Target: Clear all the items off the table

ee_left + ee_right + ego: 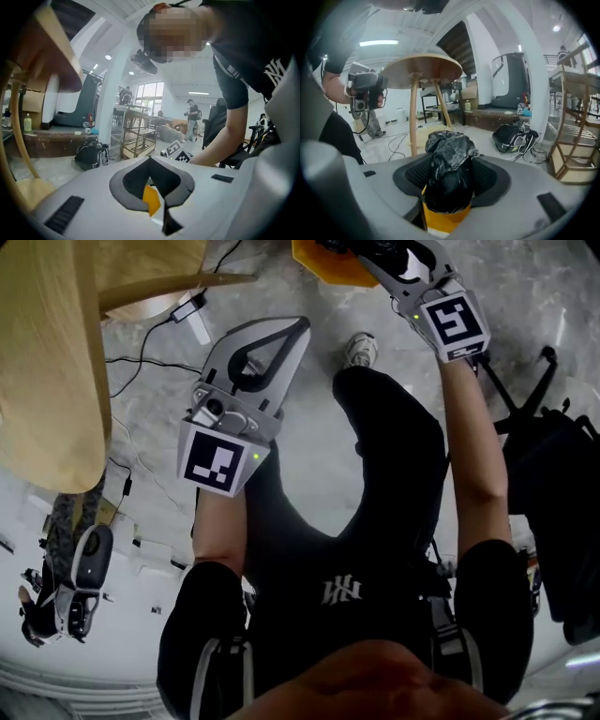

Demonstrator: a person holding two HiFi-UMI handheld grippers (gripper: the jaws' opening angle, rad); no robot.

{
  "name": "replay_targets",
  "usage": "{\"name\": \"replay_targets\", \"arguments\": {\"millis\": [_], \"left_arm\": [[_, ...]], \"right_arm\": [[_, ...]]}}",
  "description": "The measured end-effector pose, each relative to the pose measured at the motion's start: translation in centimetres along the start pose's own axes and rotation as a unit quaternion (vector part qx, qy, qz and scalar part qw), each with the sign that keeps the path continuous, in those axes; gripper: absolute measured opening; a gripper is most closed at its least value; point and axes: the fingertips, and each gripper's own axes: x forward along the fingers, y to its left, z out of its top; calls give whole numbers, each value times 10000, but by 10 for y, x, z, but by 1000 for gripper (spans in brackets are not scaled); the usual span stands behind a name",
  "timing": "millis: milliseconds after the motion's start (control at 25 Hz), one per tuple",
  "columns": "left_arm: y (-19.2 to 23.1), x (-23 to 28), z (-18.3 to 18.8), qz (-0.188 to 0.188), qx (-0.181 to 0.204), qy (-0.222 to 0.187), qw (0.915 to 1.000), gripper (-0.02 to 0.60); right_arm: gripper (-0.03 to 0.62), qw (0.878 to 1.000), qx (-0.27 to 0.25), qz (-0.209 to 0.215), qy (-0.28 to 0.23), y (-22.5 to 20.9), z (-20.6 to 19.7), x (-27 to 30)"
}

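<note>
Black crumpled plastic bag (450, 145) is sitting between the pads of my right tongs (452, 180). They are clamping on it and holding it just over an orange bin (443, 222) that is standing on the floor. I am keeping my left tongs (150, 161) out over the floor beside my leg, their tips pressing together with nothing caught between them. The wooden round table (47, 371) is standing off to my left, well apart from the bag.

Bag (449, 164) — glossy black; container (440, 224) yellow; marker cube (217, 461) — black-and-white squares.
</note>
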Motion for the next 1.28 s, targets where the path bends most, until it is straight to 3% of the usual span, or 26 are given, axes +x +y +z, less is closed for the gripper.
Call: {"name": "replay_targets", "arguments": {"millis": [280,520,760,880,1120,1200,1280], "left_arm": [[20,4,-34,34,-5,62,10000,14],[28,4,-41,17,-4,18,10000,14],[23,-4,-33,-125,-30,5,9999,12],[10,-15,-15,-221,-157,-3,9996,14],[-32,-71,77,-492,-553,-310,9968,12],[-46,-100,119,-651,-447,-336,9963,12],[-53,-135,163,-735,-86,-236,9970,14]], "right_arm": [[242,9990,79,92,430,-7,-65,45],[290,9980,229,67,586,-6,-87,59],[290,9958,315,-22,858,-8,-87,47],[290,9968,303,-8,734,-3,-49,24],[44,9999,75,-83,-81,27,100,-57],[3,9993,-105,-48,-351,52,164,-90],[3,9983,-377,-42,-447,79,230,-123]]}}
